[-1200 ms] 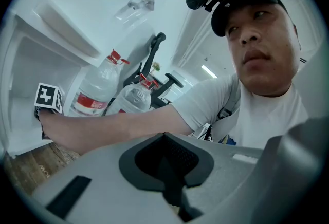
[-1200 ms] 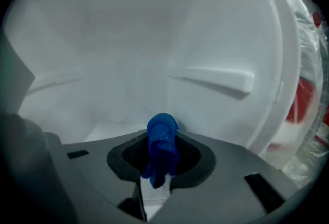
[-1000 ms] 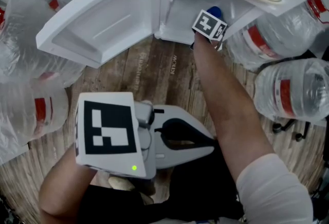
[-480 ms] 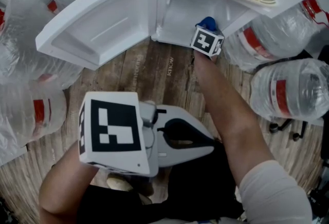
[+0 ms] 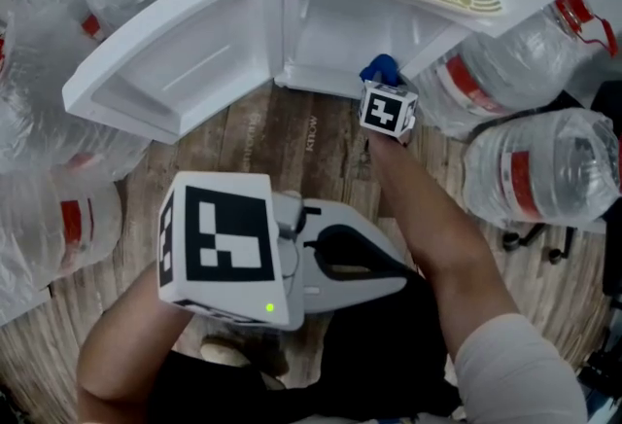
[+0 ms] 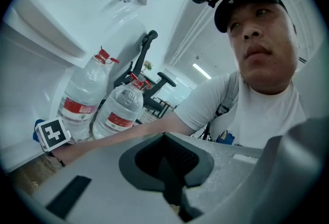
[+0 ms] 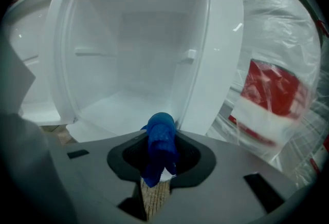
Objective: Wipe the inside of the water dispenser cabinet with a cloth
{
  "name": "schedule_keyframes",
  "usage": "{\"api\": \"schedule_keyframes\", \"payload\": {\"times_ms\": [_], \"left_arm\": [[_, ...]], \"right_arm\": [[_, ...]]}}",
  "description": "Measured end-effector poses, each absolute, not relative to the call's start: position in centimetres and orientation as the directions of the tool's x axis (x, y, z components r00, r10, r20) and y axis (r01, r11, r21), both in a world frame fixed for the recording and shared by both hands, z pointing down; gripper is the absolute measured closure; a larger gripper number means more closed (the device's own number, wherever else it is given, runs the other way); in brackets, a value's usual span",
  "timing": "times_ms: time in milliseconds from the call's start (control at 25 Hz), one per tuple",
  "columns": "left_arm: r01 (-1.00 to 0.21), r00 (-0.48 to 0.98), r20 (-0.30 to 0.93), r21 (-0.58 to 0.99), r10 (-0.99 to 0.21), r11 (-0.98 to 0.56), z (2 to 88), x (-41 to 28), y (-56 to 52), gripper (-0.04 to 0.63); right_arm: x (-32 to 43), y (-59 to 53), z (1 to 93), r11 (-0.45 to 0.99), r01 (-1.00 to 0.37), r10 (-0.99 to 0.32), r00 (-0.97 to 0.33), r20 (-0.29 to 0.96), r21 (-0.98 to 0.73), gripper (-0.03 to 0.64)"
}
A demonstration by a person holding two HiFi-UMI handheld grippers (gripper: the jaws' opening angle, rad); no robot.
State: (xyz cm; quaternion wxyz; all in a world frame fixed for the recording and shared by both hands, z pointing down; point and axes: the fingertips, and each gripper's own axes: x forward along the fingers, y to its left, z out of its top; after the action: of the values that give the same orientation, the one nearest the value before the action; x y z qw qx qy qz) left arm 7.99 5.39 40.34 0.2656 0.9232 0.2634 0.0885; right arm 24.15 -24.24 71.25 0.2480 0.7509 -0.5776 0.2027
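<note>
Cloth (image 7: 160,141) (blue) pinched in R gripper (image 7: 158,169) at cabinet (image 7: 139,38) mouth.

1. A small blue cloth (image 7: 160,138), bunched into a tight upright roll, is pinched between the jaws of the right gripper (image 7: 159,162). It sits at the front lip of the cabinet opening, near the right-hand wall.
2. The white plastic water dispenser cabinet (image 5: 340,33) stands open, its door (image 5: 165,57) swung wide to the left. The white interior has small ledges on both side walls.
</note>
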Motion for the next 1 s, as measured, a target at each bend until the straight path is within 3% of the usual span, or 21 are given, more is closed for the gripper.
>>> {"api": "schedule_keyframes", "payload": {"times_ms": [240, 520, 840, 1000], "left_arm": [[0.46, 0.837, 0.011, 0.525, 0.546, -0.716, 40.3, 9.5, 4.8, 0.594], [0.469, 0.836, 0.034, 0.477, 0.548, -0.743, 40.8, 11.7, 3.7, 0.594], [0.291, 0.895, 0.162, 0.494, 0.415, -0.819, 40.0, 13.7, 1.7, 0.594], [0.191, 0.924, 0.208, 0.477, 0.321, -0.858, 36.0, 13.6, 1.5, 0.594]], "right_arm": [[24.9, -23.2, 70.7, -0.126, -0.981, -0.776, 0.19, 0.602, 0.146, 0.522], [25.3, -21.0, 71.3, 0.048, -0.996, -0.738, 0.015, 0.674, 0.075, 0.522], [22.8, -14.4, 65.1, 0.361, -0.932, -0.636, -0.253, 0.729, -0.008, 0.522], [21.2, -10.8, 59.8, 0.408, -0.909, -0.599, -0.335, 0.727, -0.083, 0.522]]}}
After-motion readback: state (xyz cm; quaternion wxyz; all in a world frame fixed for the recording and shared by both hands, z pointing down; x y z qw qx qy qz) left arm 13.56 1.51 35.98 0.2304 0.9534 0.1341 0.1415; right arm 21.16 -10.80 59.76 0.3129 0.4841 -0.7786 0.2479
